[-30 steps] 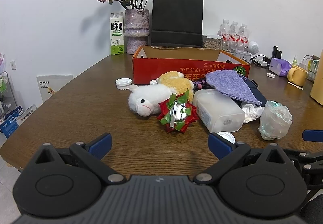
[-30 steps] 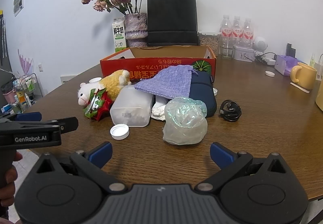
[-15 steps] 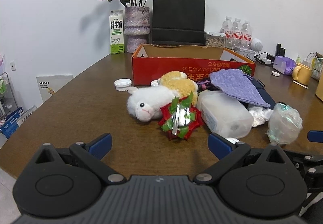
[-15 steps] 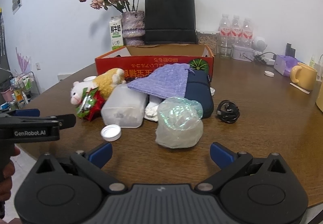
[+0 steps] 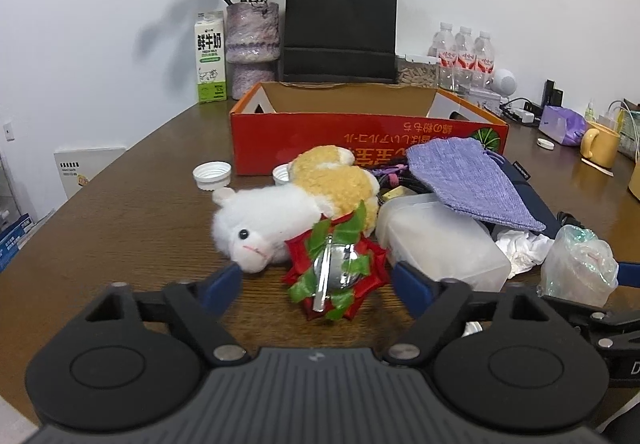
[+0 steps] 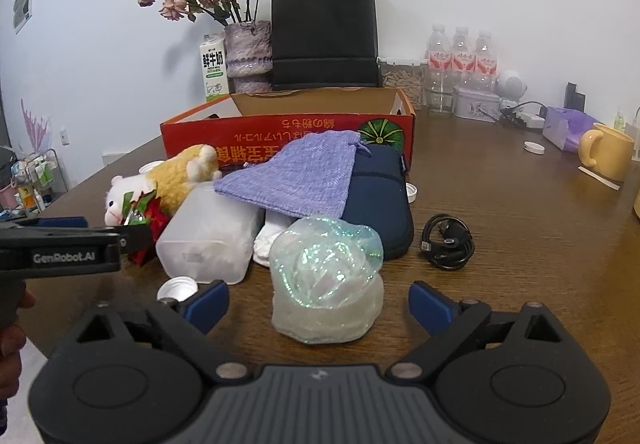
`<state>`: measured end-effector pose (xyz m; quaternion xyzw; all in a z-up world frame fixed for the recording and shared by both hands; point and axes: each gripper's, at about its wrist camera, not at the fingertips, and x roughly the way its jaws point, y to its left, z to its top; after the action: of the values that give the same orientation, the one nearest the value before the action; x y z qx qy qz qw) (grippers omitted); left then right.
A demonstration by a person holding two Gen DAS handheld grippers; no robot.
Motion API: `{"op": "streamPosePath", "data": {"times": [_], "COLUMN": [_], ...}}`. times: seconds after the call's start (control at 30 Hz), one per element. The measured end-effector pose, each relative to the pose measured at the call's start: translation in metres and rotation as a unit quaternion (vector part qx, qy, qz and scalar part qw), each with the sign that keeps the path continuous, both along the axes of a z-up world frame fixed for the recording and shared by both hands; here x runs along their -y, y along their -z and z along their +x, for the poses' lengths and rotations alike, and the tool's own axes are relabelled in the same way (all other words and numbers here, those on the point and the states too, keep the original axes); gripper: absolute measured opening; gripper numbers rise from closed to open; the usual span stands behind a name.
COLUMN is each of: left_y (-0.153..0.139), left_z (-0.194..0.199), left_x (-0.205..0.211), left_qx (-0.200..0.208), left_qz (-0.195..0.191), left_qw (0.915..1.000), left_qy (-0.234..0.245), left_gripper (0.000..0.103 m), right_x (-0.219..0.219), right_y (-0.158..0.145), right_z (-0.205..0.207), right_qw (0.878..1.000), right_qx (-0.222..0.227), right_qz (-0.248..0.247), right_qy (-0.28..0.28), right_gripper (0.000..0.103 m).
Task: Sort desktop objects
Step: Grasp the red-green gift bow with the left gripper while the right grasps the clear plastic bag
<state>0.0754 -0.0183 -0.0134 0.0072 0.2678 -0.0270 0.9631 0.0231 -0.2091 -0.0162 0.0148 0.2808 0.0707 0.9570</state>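
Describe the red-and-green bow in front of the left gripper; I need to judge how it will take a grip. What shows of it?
The bow is a rosette of shiny red ribbon loops with green loops among them and a silvery foil centre crossed by a silver strip. It lies flat on the brown table, face up, leaning against the white plush toy and next to the frosted plastic box. It sits between the open left gripper fingers, apparently untouched.

Bare table point(image 6: 520, 228) lies right of the pile; red box point(image 6: 288, 132) blocks behind.
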Motion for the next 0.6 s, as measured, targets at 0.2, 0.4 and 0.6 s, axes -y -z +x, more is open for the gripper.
{"op": "streamPosePath", "data": {"times": [0.2,0.4,0.6], "left_y": [0.005,0.009,0.008], "left_z": [0.008,0.014,0.01], "left_x": [0.004,0.004,0.005], "left_qx": [-0.009,-0.021,-0.016], "left_qz": [-0.003,-0.009,-0.01], "left_qw": [0.9999,0.9996,0.9997], "left_qy": [0.006,0.014,0.016], "left_gripper": [0.071,0.045,0.038], "right_x": [0.002,0.001,0.002], "right_y": [0.003,0.004,0.004], "right_z": [0.004,0.007,0.006], "right_qw": [1.0,1.0,1.0], "right_qx": [-0.003,-0.002,-0.002], "right_qz": [0.001,0.004,0.012], "right_qy": [-0.006,-0.013,-0.019], "right_gripper": [0.084,0.072,0.05]}}
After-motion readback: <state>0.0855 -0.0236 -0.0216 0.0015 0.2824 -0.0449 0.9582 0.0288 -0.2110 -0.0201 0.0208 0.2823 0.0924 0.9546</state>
